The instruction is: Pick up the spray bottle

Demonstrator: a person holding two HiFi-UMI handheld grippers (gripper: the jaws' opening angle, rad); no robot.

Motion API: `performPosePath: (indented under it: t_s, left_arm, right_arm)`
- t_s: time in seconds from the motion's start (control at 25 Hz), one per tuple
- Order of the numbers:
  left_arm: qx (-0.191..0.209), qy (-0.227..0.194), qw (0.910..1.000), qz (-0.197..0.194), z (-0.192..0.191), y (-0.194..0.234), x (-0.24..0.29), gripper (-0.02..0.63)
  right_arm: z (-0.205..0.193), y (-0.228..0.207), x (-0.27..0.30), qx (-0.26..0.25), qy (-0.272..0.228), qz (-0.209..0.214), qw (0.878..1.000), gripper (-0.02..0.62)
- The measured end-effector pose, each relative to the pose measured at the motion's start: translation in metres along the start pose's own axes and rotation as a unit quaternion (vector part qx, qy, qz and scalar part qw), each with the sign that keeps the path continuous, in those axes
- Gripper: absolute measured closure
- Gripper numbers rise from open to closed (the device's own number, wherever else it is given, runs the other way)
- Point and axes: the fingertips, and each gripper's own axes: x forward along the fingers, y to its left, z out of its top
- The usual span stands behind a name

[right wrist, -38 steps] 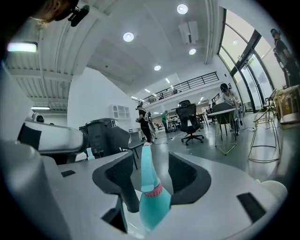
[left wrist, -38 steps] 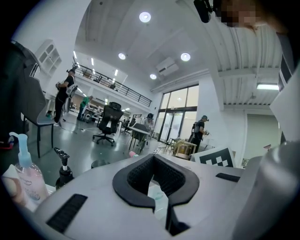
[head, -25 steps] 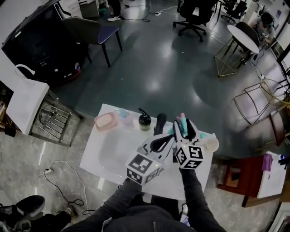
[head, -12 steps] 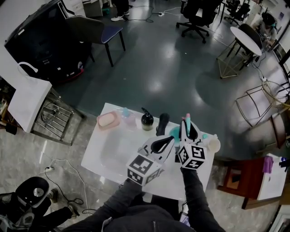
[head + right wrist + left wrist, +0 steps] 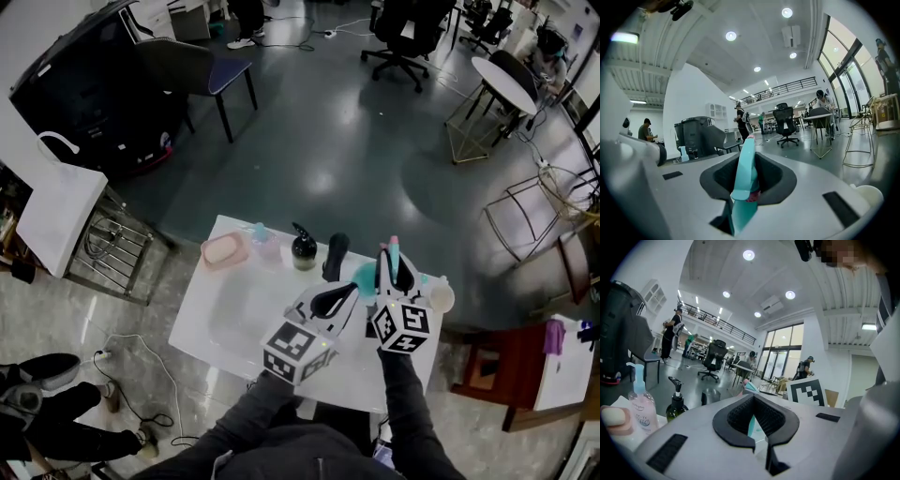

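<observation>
The teal plastic spray bottle with a pink nozzle (image 5: 745, 161) sits at the far right part of the white table (image 5: 225, 319), clamped between the jaws of the right gripper (image 5: 395, 261). Just left of it, the left gripper (image 5: 349, 289) has its jaws closed and empty, with a dark green pump bottle (image 5: 300, 248) beyond.
</observation>
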Motion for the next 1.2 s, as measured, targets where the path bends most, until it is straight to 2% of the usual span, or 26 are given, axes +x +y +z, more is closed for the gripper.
performPosePath:
  t_s: [0.44,0.6,0.84,1.2]
  left_arm:
    - [0.010,-0.007,0.9996,-0.024,-0.002,-0.022,-0.010,0.600]
    - [0.018,-0.007,0.9991,-0.038,-0.005,-0.034,-0.010,0.600]
    - [0.027,-0.011,0.9977,-0.061,-0.006,-0.051,-0.014,0.600]
    - [0.023,0.010,0.9945,-0.102,-0.027,-0.077,-0.020,0.600]
  right_arm:
    - [0.015,0.002,-0.038,0.005,-0.018,-0.008,1.000,0.517]
    - [0.020,-0.001,-0.061,0.040,-0.026,-0.016,0.999,0.517]
    - [0.029,0.002,-0.101,0.046,-0.043,-0.033,0.997,0.517]
    - [0.033,0.001,-0.169,0.044,-0.063,-0.070,0.995,0.517]
